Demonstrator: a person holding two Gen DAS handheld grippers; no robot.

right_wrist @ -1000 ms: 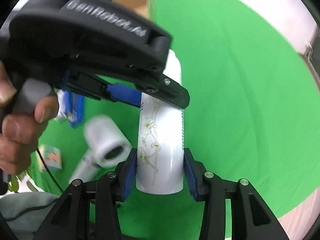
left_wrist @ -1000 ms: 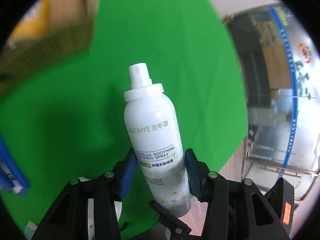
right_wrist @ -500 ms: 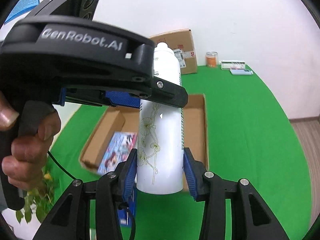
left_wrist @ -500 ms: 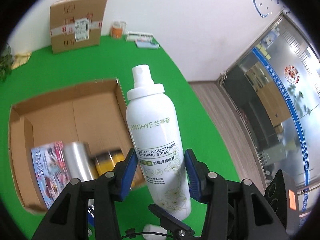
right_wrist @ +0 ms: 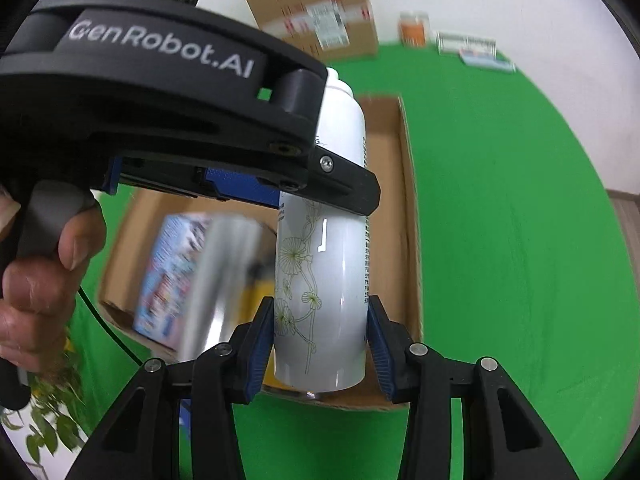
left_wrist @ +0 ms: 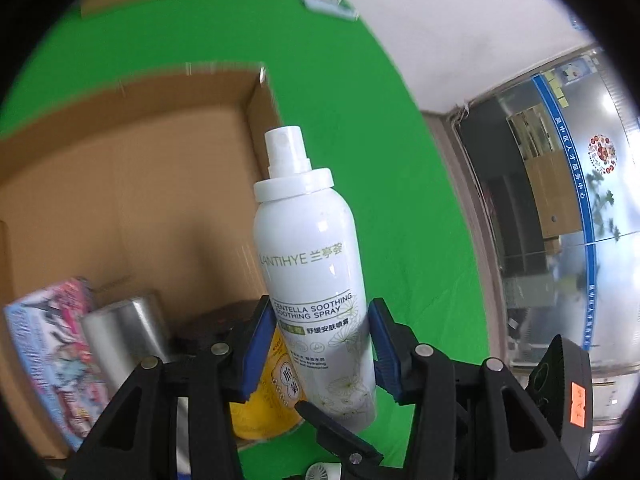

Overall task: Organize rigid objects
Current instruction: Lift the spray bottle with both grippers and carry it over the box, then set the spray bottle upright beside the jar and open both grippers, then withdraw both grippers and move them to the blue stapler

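A white spray bottle [left_wrist: 308,280] with a flower print [right_wrist: 320,288] hangs over an open cardboard box [left_wrist: 120,200]. Both grippers hold it. My left gripper [left_wrist: 320,344] clamps the bottle's lower half between its blue pads [left_wrist: 260,344]. In the right wrist view the left gripper [right_wrist: 320,188] crosses the bottle's middle, gripped by a person's hand [right_wrist: 40,280]. My right gripper [right_wrist: 320,344] is shut on the bottle's bottom end. The box [right_wrist: 408,220] holds a colourful book [left_wrist: 48,344], a silver tumbler [left_wrist: 124,340] and a yellow can [left_wrist: 268,400].
Green cloth [right_wrist: 520,240] covers the table around the box. A taped cardboard carton [right_wrist: 316,20], an orange jar [right_wrist: 412,28] and flat packets [right_wrist: 468,46] stand along the back wall. Plant leaves [right_wrist: 48,420] show at the lower left. A glass door [left_wrist: 560,220] is off to the right.
Both grippers have carried the bottle together across the green cloth to above the open box. The box now fills more of both views. The grip on the bottle is unchanged.
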